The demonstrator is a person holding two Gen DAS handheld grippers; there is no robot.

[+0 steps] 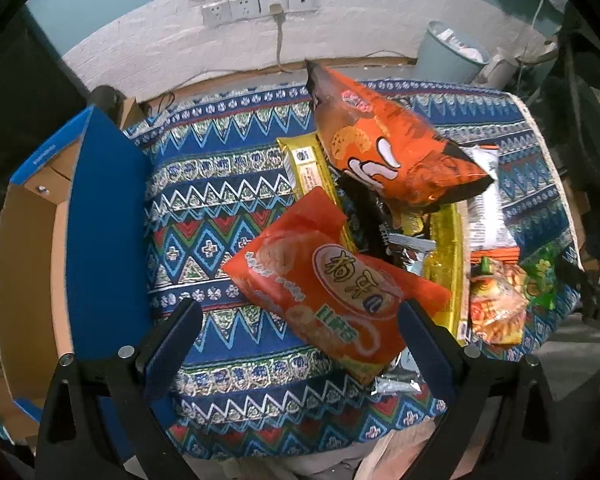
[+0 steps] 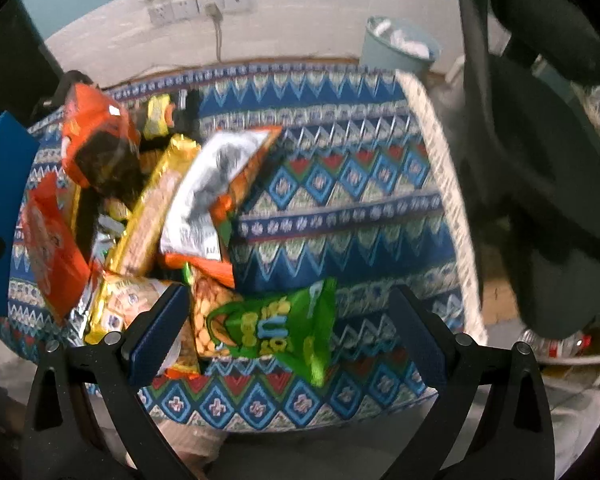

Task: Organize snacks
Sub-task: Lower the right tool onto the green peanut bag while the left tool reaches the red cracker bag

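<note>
The snack pile (image 1: 400, 208) sits heaped mid-table on the patterned cloth (image 1: 220, 184), blue box (image 1: 104, 216) just left. Both grippers, left (image 1: 300, 320) and right (image 2: 290, 312), are spread wide, holding nothing. I'd pinch the orange bag (image 1: 332, 280) by its edge, not the puffy middle.

Snacks lie heaped on the patterned cloth: an orange puffed bag (image 1: 388, 140) tilted atop the pile, a red-orange bag (image 1: 332, 280) flat at the front, a gold packet (image 2: 152, 208) lengthwise, a silver-and-orange bag (image 2: 212, 196) beside it, a green bag (image 2: 276, 328) nearest the edge
</note>
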